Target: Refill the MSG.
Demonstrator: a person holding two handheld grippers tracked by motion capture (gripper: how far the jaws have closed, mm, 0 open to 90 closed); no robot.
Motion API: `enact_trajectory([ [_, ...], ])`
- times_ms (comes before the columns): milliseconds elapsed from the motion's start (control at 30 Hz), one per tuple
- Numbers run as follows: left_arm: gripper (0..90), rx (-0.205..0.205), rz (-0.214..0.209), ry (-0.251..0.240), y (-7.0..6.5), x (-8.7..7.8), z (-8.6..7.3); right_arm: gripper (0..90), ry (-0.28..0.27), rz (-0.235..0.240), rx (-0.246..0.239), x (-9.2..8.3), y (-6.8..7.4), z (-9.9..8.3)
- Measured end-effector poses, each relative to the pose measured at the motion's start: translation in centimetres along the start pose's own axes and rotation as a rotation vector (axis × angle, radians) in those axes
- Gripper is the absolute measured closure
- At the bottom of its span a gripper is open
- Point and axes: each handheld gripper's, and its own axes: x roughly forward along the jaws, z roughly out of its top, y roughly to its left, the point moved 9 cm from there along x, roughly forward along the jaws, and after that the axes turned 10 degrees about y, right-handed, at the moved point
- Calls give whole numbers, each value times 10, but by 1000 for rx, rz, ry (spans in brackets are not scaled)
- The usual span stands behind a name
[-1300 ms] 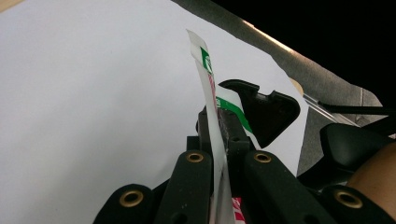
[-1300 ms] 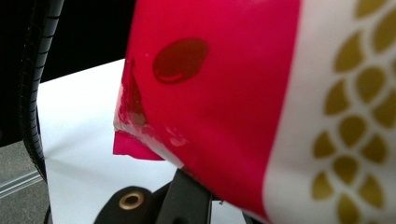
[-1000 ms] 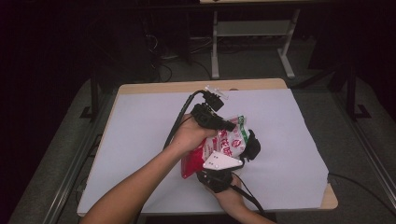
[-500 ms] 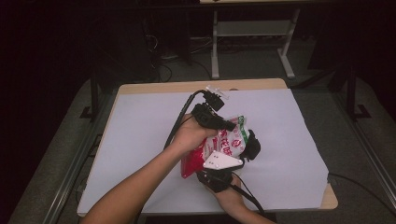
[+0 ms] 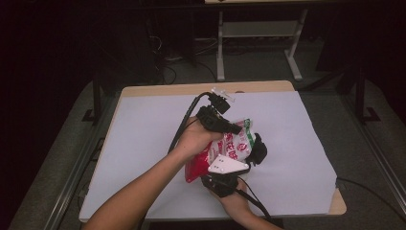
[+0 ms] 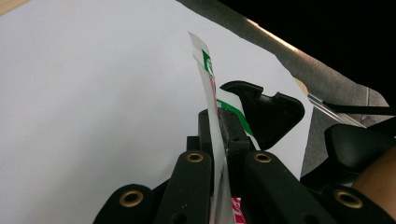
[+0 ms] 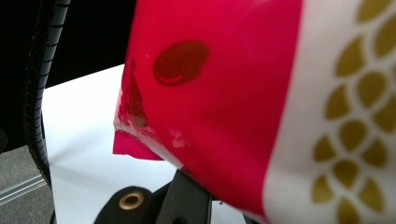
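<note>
Fingers (image 6: 223, 140) on my left gripper (image 5: 238, 128) are pinched tight on the top seal of the snack bag (image 5: 225, 151), and in the left gripper view the thin white-and-green edge stands up straight between them. Right gripper (image 5: 256, 149) has its fingers clamped on the same bag too, further along the top edge by the look of the high view, though the exact spot is hidden behind red film.

Bag sits lifted between my two hands, over the middle of the white-covered counter (image 5: 297, 143), near its front edge. It looks light to me, a crinkly, glossy foil pouch, soft in the body and likely puffed with air, so the film could slide if I ease off. Best hold is the flat crimped seal, where the film is doubled and stiff; grabbing the belly would only crush whatever is inside.

Now the views. High view gives me the whole layout: both hands, both cables, the red and white face of the bag with its print. Left gripper view gives the edge-on seal and the other gripper's black tip just beyond it. Right gripper view goes close on the red film (image 7: 224, 93), showing a scuffed, whitened corner (image 7: 133, 126) and a gold scale pattern (image 7: 355, 140).
</note>
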Motion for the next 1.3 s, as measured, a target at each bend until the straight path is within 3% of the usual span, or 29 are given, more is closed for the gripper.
enact_trajectory([
  [233, 899, -5, -1, -4, -1, 1, 1, 900, -1, 1, -1, 0, 0, 0],
  [433, 899, 14, 3, 16, 0, 0, -1, 900, -2, 0, 0, 0, 0, 1],
  [1300, 899, -2, 7, 10, -2, 4, 0, 900, 0, 3, -4, 1, 1, 0],
])
